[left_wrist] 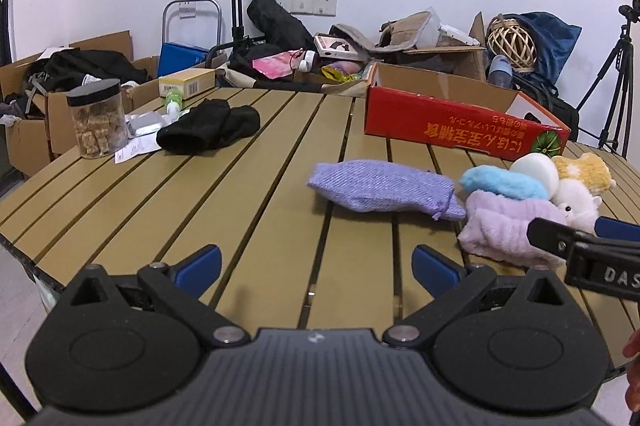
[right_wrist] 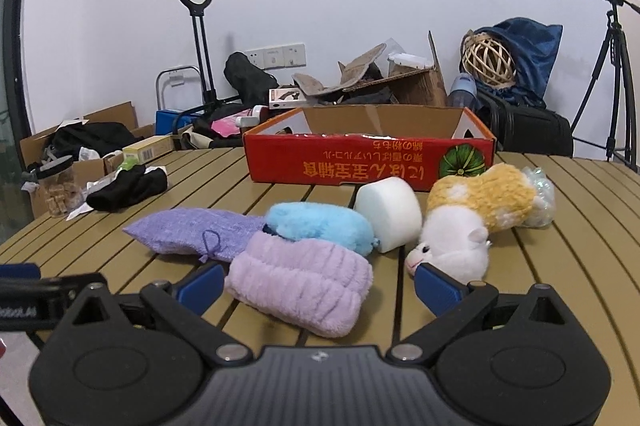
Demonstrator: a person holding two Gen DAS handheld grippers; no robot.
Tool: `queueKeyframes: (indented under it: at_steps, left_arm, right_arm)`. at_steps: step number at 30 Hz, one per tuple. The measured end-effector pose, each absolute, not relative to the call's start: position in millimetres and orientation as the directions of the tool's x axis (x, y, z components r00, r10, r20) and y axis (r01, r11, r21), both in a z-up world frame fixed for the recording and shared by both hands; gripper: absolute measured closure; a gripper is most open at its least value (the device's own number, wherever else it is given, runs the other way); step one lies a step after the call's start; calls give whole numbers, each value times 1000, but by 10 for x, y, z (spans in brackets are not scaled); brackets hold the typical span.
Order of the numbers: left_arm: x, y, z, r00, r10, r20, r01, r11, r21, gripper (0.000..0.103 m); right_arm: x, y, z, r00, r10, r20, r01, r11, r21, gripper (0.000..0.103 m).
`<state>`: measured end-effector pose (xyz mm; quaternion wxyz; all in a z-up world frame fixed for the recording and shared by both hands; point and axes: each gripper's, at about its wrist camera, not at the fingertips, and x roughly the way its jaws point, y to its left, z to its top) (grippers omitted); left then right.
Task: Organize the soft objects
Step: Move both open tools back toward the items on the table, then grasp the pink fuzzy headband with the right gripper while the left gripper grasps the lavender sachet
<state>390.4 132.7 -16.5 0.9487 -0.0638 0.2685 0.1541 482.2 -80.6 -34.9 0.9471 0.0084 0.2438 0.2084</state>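
Note:
A pile of soft things lies on the slatted table (right_wrist: 560, 266): a lilac fluffy headband (right_wrist: 300, 282), a purple knit pouch (right_wrist: 192, 232), a blue plush (right_wrist: 320, 228), a white foam cylinder (right_wrist: 390, 212), a white plush toy (right_wrist: 456, 246) and a yellow plush (right_wrist: 484, 202). Behind them stands a red open cardboard box (right_wrist: 368, 162). My right gripper (right_wrist: 318, 288) is open, its blue pads either side of the headband's near end without pressing it. My left gripper (left_wrist: 318, 270) is open over bare table, left of the pouch (left_wrist: 384, 190) and headband (left_wrist: 508, 230).
A black sock bundle (left_wrist: 210, 126), a clear jar with a black lid (left_wrist: 98, 118), papers and a small bottle lie at the table's far left. Cardboard boxes, bags, a trolley handle and a tripod (left_wrist: 616, 82) crowd the floor by the wall.

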Motion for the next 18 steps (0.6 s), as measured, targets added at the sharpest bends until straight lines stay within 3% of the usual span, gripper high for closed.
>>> queueKeyframes:
  at_steps: [5, 7, 9, 13, 18]
  left_arm:
    - [3896, 1383, -165, 810, 258, -527, -327, 944, -41, 0]
    - [3895, 1393, -165, 809, 261, -527, -330, 943, -40, 0]
    - [3897, 1397, -164, 808, 262, -528, -332, 942, -40, 0]
    - [3897, 1401, -165, 807, 263, -529, -333, 942, -40, 0]
    - [3901, 1397, -163, 808, 260, -528, -332, 942, -44, 0]
  right_arm:
    - [4897, -762, -417, 783, 410, -467, -395, 909, 135, 31]
    - [4929, -744, -440, 775, 415, -477, -400, 906, 139, 53]
    - [4925, -743, -455, 776, 417, -474, -401, 905, 140, 57]
    - [4909, -826, -442, 775, 436, -457, -407, 898, 167, 76]
    - [4862, -940, -388, 778, 460, -428, -414, 888, 202, 80]
